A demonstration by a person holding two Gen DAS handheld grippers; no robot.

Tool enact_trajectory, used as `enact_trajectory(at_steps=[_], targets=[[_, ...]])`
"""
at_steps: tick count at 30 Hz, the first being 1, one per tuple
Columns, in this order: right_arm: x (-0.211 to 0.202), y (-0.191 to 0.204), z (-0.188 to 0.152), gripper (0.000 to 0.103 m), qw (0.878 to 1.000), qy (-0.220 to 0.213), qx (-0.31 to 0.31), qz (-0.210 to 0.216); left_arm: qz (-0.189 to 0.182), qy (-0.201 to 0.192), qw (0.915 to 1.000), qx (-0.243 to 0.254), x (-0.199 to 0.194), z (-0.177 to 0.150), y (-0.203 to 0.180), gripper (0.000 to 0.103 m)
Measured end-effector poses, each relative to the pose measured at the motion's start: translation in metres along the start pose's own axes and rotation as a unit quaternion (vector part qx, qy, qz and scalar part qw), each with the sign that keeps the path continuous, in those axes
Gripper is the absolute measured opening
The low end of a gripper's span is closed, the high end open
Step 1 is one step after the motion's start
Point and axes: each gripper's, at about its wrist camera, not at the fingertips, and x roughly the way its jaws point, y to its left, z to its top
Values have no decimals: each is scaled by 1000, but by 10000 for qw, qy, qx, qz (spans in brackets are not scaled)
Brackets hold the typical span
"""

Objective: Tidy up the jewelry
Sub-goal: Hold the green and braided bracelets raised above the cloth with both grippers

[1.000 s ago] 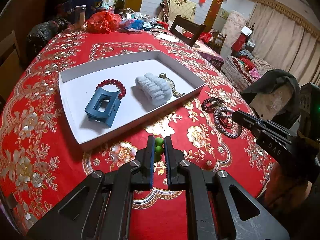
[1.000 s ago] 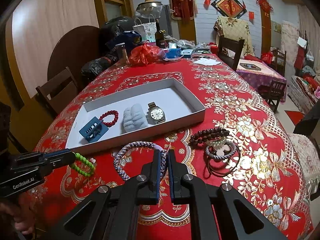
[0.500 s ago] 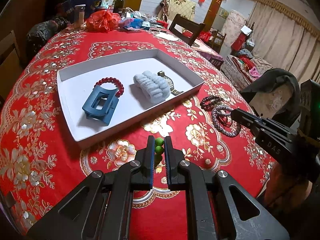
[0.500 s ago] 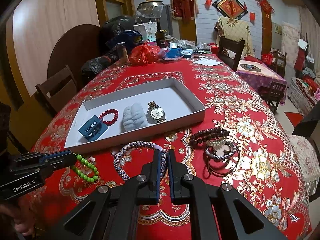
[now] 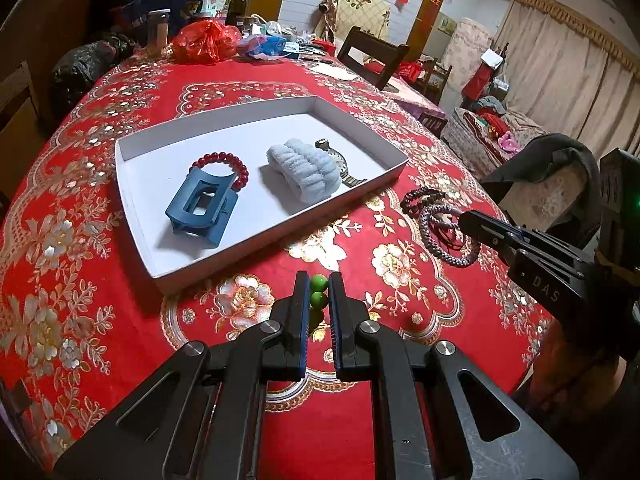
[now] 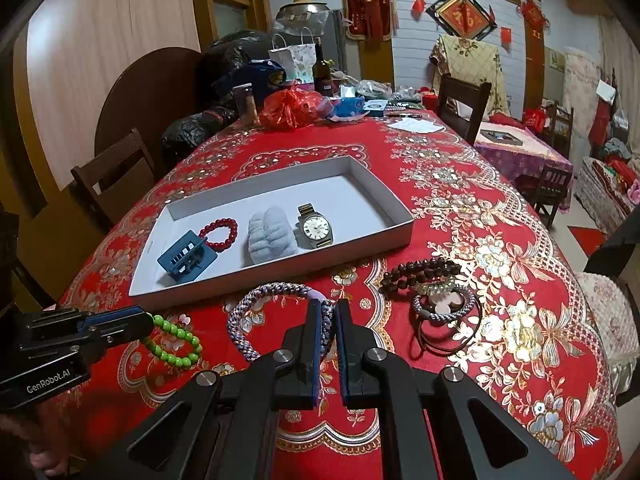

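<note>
The red floral tablecloth [image 6: 500,240] carried the whole job, and by the look of it the work stood about half done. The white tray [image 6: 384,184] already held four pieces: a pale blue scrunchie [image 6: 270,236] in the middle, a blue claw clip [image 6: 185,258] at its left end, a red bead bracelet [image 6: 219,232] touching the clip, and a wristwatch [image 6: 315,229] just beside the scrunchie. Still outside the tray, on the cloth near its right front corner, lay a tangle of leftovers: a dark bead bracelet [image 6: 420,272], a clear bead strand and a grey cord band [image 6: 444,306] with thin cords under them. Two more pieces were in hand. The right gripper [image 6: 328,312], pointing down and forward toward the tray's near wall, was clamped on the purple braided bracelet [image 6: 256,316], whose loop hung out to its left above the cloth. The left gripper [image 5: 319,294], angled down likewise, pinched the green bead bracelet [image 6: 176,340] just short of the tray's near wall, with two beads showing between its nearly closed fingers. Judging from this, both held bracelets and the small pile remained to go in.
</note>
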Motion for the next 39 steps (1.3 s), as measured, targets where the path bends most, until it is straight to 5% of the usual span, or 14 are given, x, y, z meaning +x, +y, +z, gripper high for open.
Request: enact_trajectory(at_steps=[39], targets=[[9, 0, -2, 6, 9999, 108, 17, -2, -19, 123, 9999, -16, 11, -3, 1, 8]])
